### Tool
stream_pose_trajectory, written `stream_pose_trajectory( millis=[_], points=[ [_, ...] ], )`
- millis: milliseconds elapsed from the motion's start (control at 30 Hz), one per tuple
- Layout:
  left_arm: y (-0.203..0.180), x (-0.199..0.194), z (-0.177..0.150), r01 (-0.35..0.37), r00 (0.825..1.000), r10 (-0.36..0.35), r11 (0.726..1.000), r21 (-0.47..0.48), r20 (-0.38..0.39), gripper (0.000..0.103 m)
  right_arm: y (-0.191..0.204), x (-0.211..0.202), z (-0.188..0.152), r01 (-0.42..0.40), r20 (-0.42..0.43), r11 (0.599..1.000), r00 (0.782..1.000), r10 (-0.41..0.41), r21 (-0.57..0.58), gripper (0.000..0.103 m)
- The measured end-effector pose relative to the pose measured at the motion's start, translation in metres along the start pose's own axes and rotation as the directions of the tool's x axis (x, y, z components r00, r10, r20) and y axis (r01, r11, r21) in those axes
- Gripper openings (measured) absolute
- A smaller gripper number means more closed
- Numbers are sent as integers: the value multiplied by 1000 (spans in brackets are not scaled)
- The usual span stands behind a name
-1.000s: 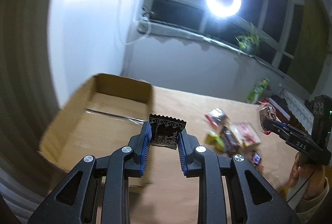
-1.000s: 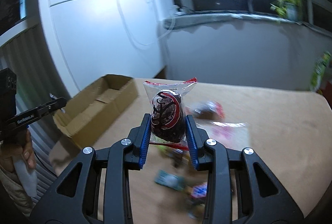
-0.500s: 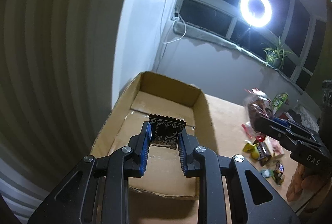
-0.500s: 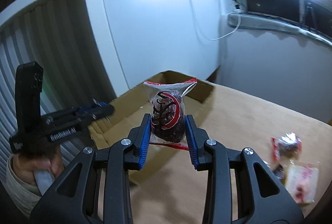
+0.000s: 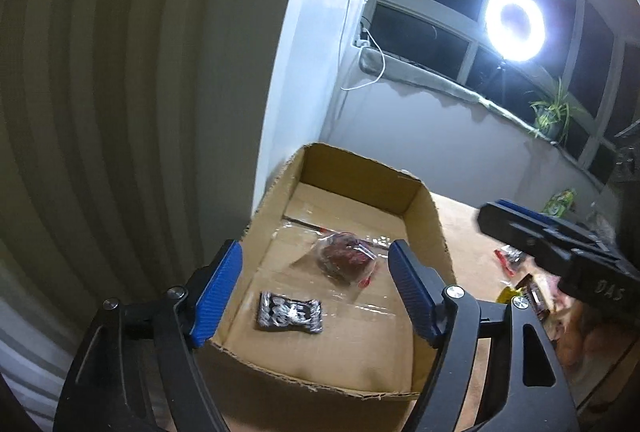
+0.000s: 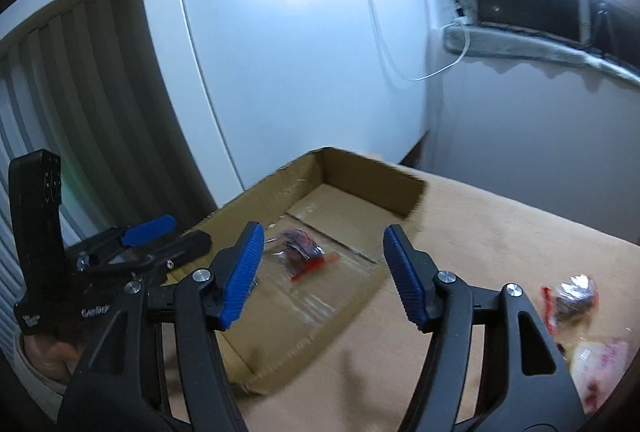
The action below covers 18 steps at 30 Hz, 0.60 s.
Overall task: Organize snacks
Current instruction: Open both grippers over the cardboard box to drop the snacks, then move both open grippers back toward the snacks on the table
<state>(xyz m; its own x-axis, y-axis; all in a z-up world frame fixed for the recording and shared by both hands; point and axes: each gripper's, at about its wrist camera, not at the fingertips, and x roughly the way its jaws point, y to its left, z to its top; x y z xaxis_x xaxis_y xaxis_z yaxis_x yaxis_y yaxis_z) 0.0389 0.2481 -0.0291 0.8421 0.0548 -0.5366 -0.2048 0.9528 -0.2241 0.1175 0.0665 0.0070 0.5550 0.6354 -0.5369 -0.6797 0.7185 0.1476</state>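
I have just opened both sets of jaws over the cardboard box [image 5: 424,216] to release. My left gripper [image 5: 316,292] stands wide and empty, the black packet [image 5: 290,317] below its fingers; my right gripper [image 6: 322,272] likewise, the red snack bag [image 6: 300,246] lying beyond.

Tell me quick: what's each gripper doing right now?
Left gripper: jaws just opened, empty; black packet lies in the cardboard box.
Right gripper: jaws just opened, empty; clear-wrapped snack in box.

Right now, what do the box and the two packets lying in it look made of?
Box: plain brown corrugated cardboard, matt, torn ragged rim, glossy tape across its floor. Black snack packet: shiny printed film, crimped ends. Red-and-dark snack bag: clear crinkly plastic, probably cellophane.
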Motion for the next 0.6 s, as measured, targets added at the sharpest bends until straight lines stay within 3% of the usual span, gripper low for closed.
stream_pose_trajectory(
  millis=[100, 233, 367, 600],
  points=[
    [-14, -5, 2, -78, 997, 77, 995, 58, 13, 76, -3, -21, -7, 70, 40, 998, 997, -70, -5, 80],
    [-32, -23, 6, -124, 991, 117, 987, 100, 65, 81, -6, -53, -15, 170, 114, 986, 979, -168, -7, 83],
    [-45, -40, 13, -123, 989, 111, 984, 132, 100, 81, -14, -87, -20, 216, 173, 976, 961, -216, 22, 93],
    [-84, -69, 20, -94, 986, 62, 974, 206, 153, 81, -30, -154, -32, 316, 257, 946, 911, -323, 70, 93]
  ],
)
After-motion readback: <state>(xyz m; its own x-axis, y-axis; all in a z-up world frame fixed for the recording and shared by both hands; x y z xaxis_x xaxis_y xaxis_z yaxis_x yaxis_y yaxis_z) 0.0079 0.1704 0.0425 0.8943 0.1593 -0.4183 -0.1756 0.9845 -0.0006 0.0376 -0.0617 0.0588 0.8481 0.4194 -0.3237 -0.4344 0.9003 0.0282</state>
